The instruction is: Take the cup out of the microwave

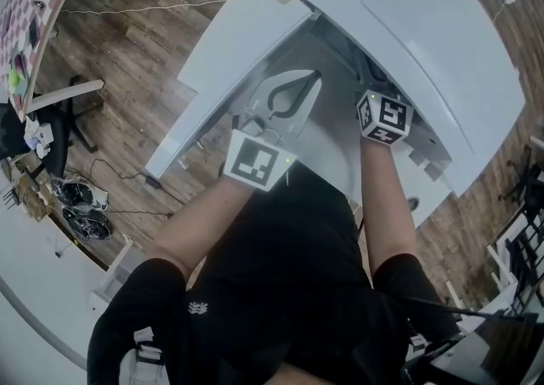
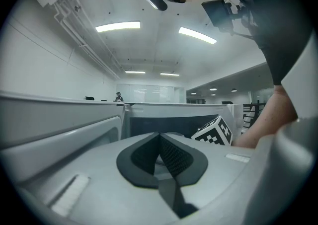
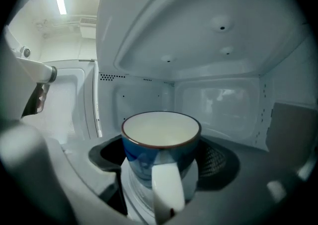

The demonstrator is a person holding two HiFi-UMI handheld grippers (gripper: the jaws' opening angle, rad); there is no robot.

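Left edge of the head view is wood floor (image 1: 127,60); next comes the microwave (image 1: 425,26) with its white door (image 1: 223,69) swung open toward the person. Left claw (image 1: 311,82) sits just outside the cavity mouth beside that door, jaws closed tip to tip, nothing between them. Left gripper view agrees: dark pads (image 2: 174,158) meet at the front, empty, with the other gripper's marker cube (image 2: 213,132) and a forearm (image 2: 268,119) off to the right. Further right, the right claw (image 3: 164,155) reaches into the cavity; head view shows only its cube and the arm, tips hidden under the microwave top. Right gripper view: jaws spread wide, cup (image 3: 161,129) standing upright between them, blue outside, pale inside, dark rim, white handle (image 3: 166,189) facing the camera. Dark pad surface shows on both sides of the cup wall, so the pads look clear of it, not clamped. Cup is inside the microwave, roughly mid-cavity, with the back wall (image 3: 218,100) well behind it.
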